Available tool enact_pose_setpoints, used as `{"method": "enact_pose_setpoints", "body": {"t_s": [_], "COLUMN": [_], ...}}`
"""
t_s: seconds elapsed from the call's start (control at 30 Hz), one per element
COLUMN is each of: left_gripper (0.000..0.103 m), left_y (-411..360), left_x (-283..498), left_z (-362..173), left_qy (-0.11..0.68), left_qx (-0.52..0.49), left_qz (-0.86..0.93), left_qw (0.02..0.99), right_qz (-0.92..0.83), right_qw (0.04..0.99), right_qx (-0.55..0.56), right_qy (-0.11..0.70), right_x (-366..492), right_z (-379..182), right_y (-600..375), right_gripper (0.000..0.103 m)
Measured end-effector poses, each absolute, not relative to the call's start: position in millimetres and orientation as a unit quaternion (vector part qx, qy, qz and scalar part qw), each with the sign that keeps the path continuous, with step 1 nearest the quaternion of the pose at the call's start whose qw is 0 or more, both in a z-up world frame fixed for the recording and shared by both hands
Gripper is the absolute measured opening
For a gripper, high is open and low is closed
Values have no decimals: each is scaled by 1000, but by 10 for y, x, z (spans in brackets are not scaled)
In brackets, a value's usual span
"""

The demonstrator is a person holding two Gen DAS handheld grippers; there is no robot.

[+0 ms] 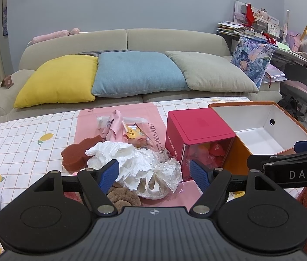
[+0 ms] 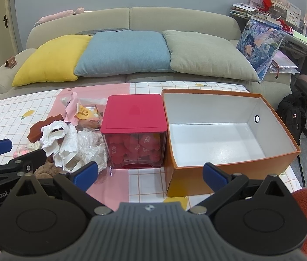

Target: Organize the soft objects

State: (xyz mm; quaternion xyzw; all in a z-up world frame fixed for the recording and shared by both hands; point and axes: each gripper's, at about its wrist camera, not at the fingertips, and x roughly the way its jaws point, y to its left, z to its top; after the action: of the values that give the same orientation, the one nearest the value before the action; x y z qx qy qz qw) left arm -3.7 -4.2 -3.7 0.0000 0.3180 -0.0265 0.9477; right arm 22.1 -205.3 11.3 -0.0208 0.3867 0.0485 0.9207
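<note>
Both the left gripper (image 1: 154,174) and right gripper (image 2: 150,175) gape wide, holding nothing. Left of the red-lidded cube (image 2: 134,130) lies the soft pile (image 1: 136,163); right of it the orange box (image 2: 284,161) sits hollow, likely awaiting them.

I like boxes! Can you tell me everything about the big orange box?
The orange box looks like cardboard, orange outside and white inside, with no lid on. It is empty, and one end wall has a small round hole. It sits flat on the checked tablecloth, at the right of the red-lidded clear container, very close to it or touching. Neither gripper touches it.
</note>
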Motion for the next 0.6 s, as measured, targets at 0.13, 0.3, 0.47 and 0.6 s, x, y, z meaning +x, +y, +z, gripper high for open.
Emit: {"method": "enact_pose_setpoints", "body": {"t_s": [0.13, 0.3, 0.47, 0.6], "left_gripper": [87, 87, 87, 87], "left_y": [-53, -59, -62, -67], "left_x": [-49, -62, -68, -72], "left_z": [-17, -3, 1, 4], "left_qy": [317, 317, 317, 318], "left_qx": [0, -1, -2, -2], "left_qz": [-27, -28, -28, -28], "left_qw": [948, 948, 948, 948], "right_qz": [48, 49, 50, 50], "right_qw": [921, 920, 919, 918], "right_qx": [-21, -21, -23, -23], "right_qy": [387, 388, 390, 393], "right_x": [219, 216, 216, 223], "right_z": [112, 104, 92, 80], "right_y": [-2055, -2056, -2049, -2043], "right_gripper": [100, 100, 100, 100]}}
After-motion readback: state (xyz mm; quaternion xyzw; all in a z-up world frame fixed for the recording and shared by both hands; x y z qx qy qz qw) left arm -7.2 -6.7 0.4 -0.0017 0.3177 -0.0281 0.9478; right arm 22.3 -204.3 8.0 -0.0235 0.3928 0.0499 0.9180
